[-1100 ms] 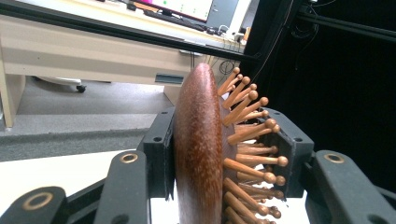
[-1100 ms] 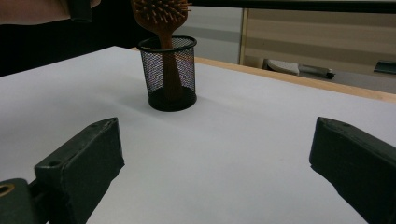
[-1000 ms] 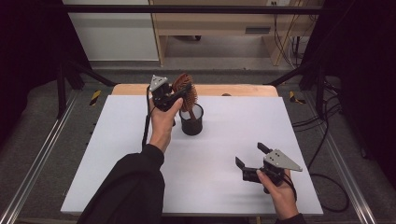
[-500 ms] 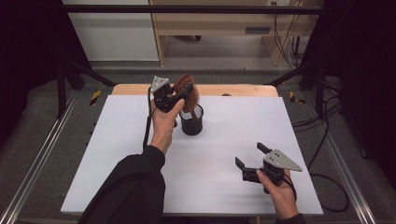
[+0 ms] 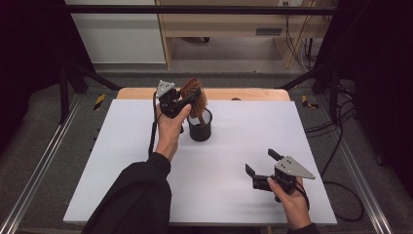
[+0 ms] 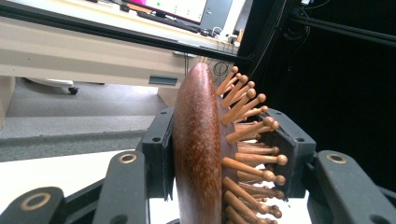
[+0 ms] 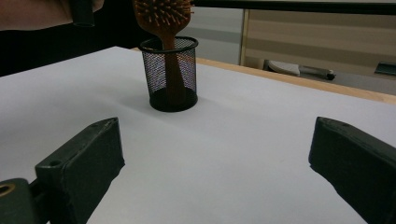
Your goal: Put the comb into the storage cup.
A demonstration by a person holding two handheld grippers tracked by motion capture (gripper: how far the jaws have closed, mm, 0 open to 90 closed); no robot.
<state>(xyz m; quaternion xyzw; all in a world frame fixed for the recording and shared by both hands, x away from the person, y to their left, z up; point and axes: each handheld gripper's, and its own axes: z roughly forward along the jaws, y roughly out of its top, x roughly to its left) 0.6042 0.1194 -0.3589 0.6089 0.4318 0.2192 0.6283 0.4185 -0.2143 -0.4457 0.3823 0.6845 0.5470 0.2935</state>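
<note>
A brown wooden hairbrush (image 5: 193, 96) stands with its handle down inside a black mesh cup (image 5: 200, 126) at the back middle of the white table. My left gripper (image 5: 181, 102) is shut on the brush head: in the left gripper view its pads press the smooth back (image 6: 196, 154) and the wooden bristles. The right gripper view shows the brush (image 7: 164, 28) in the cup (image 7: 170, 74), well ahead of its jaws. My right gripper (image 5: 262, 162) rests near the table's front right, open, with nothing between its fingers.
The white table top (image 5: 122, 161) has a wooden strip (image 5: 243, 94) along its far edge. Black frame bars and cables stand around the table, and a wooden desk (image 5: 229, 22) is behind it.
</note>
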